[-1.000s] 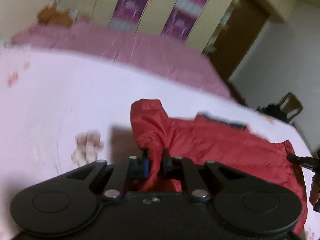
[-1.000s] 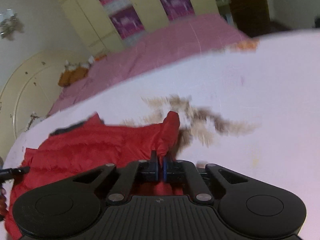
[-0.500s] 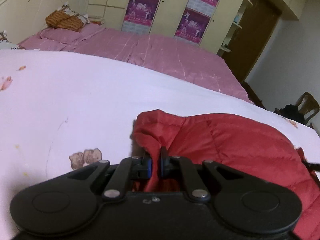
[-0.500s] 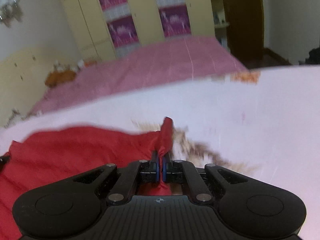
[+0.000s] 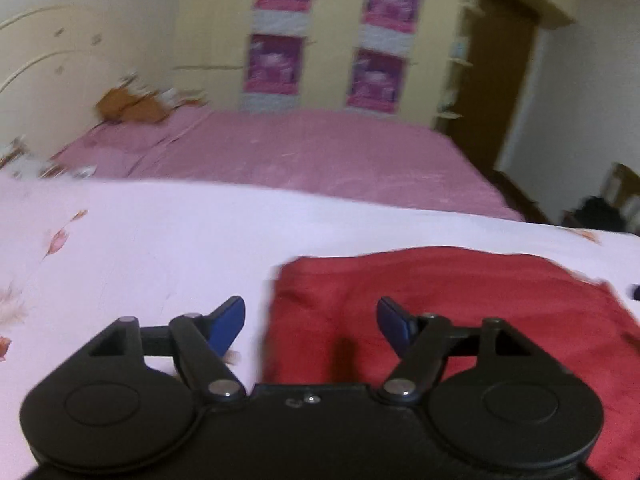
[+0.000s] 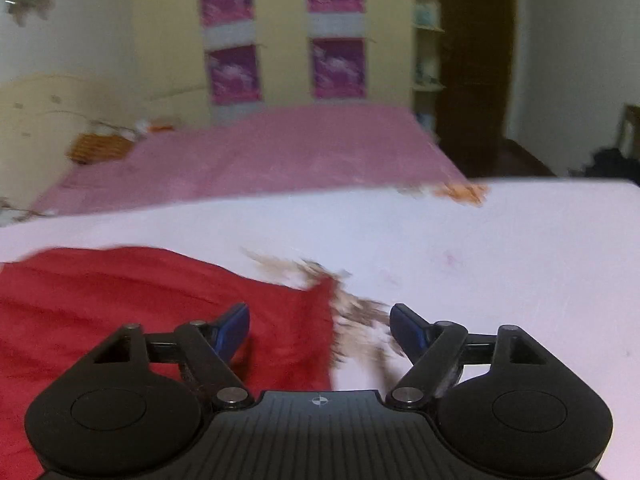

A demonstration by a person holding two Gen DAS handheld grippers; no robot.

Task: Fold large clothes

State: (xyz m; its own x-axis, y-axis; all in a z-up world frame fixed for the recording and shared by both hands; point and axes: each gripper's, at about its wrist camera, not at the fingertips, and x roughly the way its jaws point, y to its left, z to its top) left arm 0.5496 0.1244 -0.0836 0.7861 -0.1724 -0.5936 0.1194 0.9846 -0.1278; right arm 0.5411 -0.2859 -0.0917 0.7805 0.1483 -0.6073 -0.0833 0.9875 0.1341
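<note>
Puffy red quilted jacket (image 5: 460,312) lying flat on pale pink floral bedsheet (image 5: 140,264), left gripper (image 5: 310,326) over its left edge, right gripper (image 6: 320,330) over its right corner, both jaws opening with blue pads clear of fabric, pink-covered bed (image 5: 312,156) beyond the sheet.

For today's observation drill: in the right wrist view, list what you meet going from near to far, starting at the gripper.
Right gripper, jaws opening and empty → red garment → white floral sheet → pink bed → wardrobe with purple panels.
</note>
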